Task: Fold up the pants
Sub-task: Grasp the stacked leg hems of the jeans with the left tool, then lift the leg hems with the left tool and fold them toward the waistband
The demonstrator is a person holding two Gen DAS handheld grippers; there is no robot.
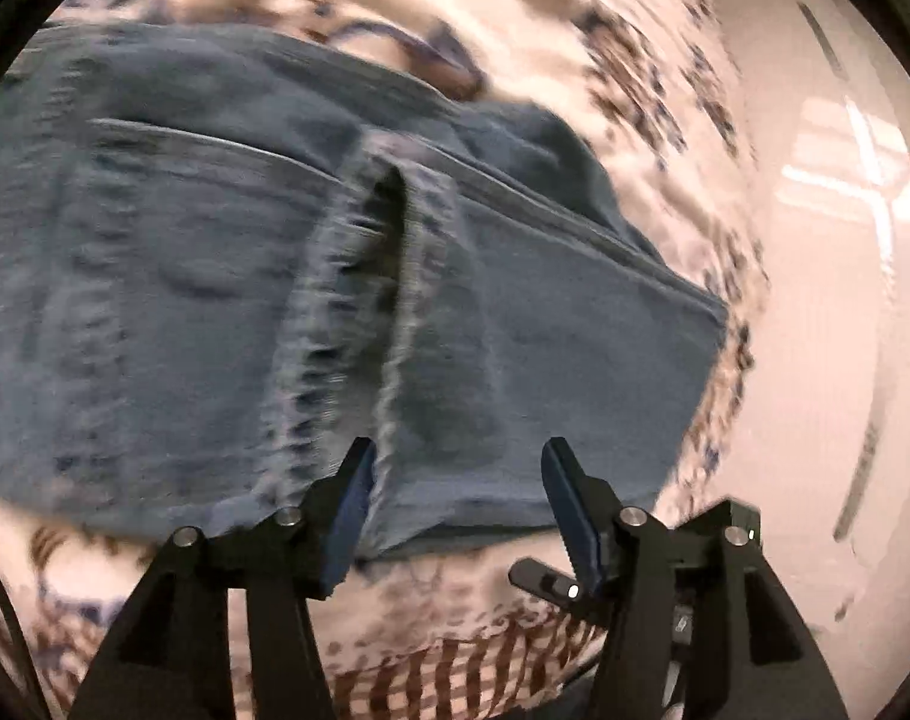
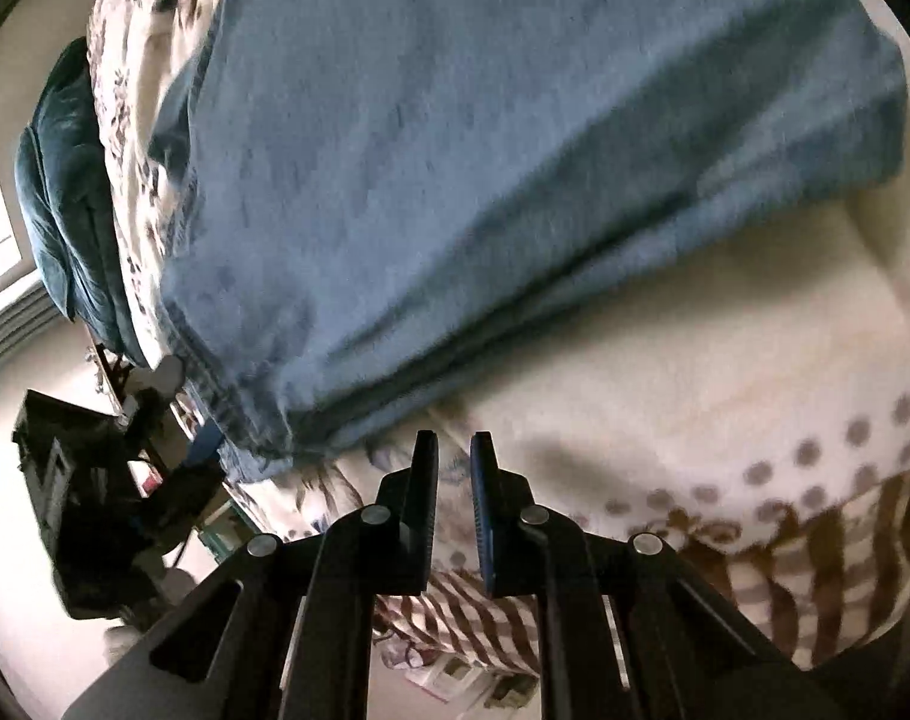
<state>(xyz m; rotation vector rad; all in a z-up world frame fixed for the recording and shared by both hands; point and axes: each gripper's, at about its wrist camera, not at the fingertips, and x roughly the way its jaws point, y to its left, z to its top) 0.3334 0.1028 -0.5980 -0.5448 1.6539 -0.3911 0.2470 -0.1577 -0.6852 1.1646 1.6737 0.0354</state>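
Both tools share one build: left claw (image 1: 457, 462) and right claw (image 2: 453, 456) have black angular linkages, round silver pivot screws, and ribbed dark-blue finger pads (image 1: 565, 504).
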